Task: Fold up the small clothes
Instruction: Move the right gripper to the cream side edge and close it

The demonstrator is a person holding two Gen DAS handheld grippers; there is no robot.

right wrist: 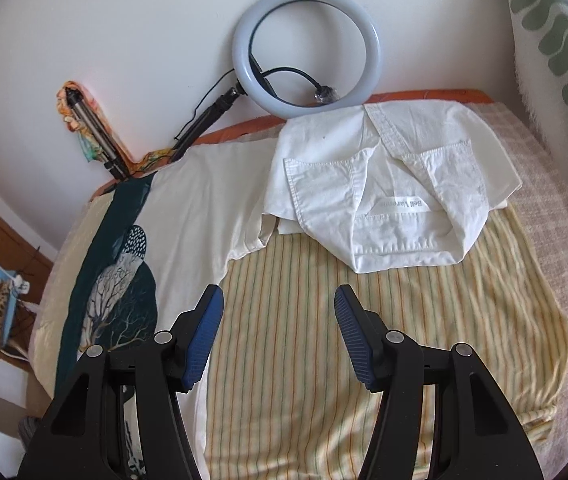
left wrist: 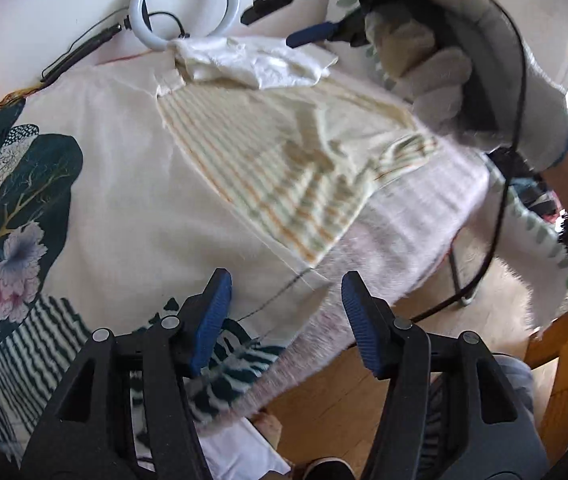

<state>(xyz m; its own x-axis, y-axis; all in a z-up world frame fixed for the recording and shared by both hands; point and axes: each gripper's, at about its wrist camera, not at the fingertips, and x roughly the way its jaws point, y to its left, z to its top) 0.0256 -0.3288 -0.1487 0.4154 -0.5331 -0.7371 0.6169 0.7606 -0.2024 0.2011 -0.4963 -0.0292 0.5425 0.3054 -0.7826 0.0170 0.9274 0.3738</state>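
A yellow striped garment (right wrist: pixel 324 340) lies flat on the bed, and my right gripper (right wrist: pixel 279 304) hovers open above its near part with nothing between the fingers. A folded white shirt (right wrist: pixel 384 200) rests on its far end. In the left wrist view the striped garment (left wrist: pixel 275 160) looks blurred, with the white shirt (left wrist: pixel 251 64) beyond it. My left gripper (left wrist: pixel 288 292) stands open and empty over the near edge of a cream T-shirt (left wrist: pixel 123 180) with a dark tree print. A gloved hand (left wrist: pixel 464 60) holds the other gripper at the upper right.
A ring light (right wrist: pixel 304 48) on a folding stand leans against the white wall behind the bed. A pinkish checked blanket (left wrist: pixel 404 220) covers the bed, whose edge drops to a wooden floor (left wrist: pixel 344 380). A green-patterned cloth (right wrist: pixel 556 40) hangs at the right.
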